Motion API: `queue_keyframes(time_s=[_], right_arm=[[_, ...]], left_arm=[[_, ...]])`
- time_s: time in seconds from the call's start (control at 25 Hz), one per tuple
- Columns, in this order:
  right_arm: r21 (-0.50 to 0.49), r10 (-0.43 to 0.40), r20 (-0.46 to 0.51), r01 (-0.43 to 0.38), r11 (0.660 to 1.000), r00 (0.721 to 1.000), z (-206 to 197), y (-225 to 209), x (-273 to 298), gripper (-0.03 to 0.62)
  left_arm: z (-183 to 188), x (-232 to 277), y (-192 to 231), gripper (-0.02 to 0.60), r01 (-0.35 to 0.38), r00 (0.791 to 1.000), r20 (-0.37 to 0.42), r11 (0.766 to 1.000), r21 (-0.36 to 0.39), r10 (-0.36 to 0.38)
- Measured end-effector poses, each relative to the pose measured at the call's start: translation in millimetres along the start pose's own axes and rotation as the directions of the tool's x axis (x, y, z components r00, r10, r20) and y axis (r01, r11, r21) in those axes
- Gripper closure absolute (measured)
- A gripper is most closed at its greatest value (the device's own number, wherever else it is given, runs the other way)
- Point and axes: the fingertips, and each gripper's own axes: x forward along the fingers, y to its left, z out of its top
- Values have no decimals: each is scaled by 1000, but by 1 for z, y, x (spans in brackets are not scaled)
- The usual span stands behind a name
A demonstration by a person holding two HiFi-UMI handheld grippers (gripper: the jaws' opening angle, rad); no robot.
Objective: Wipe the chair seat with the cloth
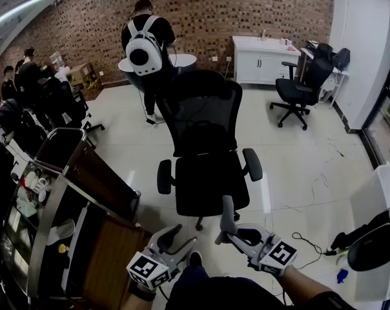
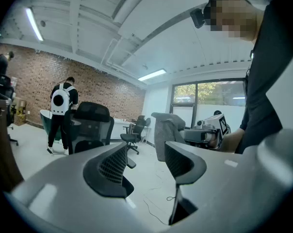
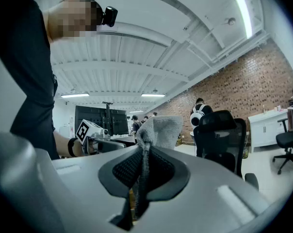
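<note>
Brick-walled office: cloth [image 3: 158, 127] clamped inside right claw [image 3: 143, 165] (sticking up beyond it).

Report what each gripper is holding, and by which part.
The right gripper is shut on the grey cloth, pinching a bunched fold; the rest sticks out beyond the jaws. The left gripper is open and empty.

Grey, black-padded left gripper [image 2: 145, 155] and right gripper [image 3: 145, 165]

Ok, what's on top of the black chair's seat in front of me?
Nothing shows on the seat; it looks bare. The grey cloth, pinched in the right tool, covers a small strip of its near edge in the head view.
</note>
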Motion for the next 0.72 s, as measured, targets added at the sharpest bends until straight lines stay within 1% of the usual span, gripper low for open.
queue_keyframes(time_s=[0.12, 0.28, 0.44, 0.6, 0.72], right_arm=[[-3, -3, -18, 3, 1000, 1000, -4, -22, 18, 572], [-3, -11, -35, 10, 1000, 999, -7, -52, 46, 572], [7, -31, -53, 32, 999, 998, -7, -88, 88, 572], [29, -45, -73, 47, 998, 996, -4, -129, 147, 572], [36, -48, -78, 51, 998, 996, -5, -149, 194, 571]], left_arm=[[2, 12, 25, 316, -13, 1000, -13, 1000, -8, 13], [0, 32, 66, 311, 2, 1000, -21, 1000, -10, -2], [7, 59, 119, 311, 32, 999, -26, 999, -16, -33], [22, 89, 176, 311, 83, 996, -28, 996, -27, -84], [24, 103, 214, 311, 121, 992, -40, 992, -34, -123]])
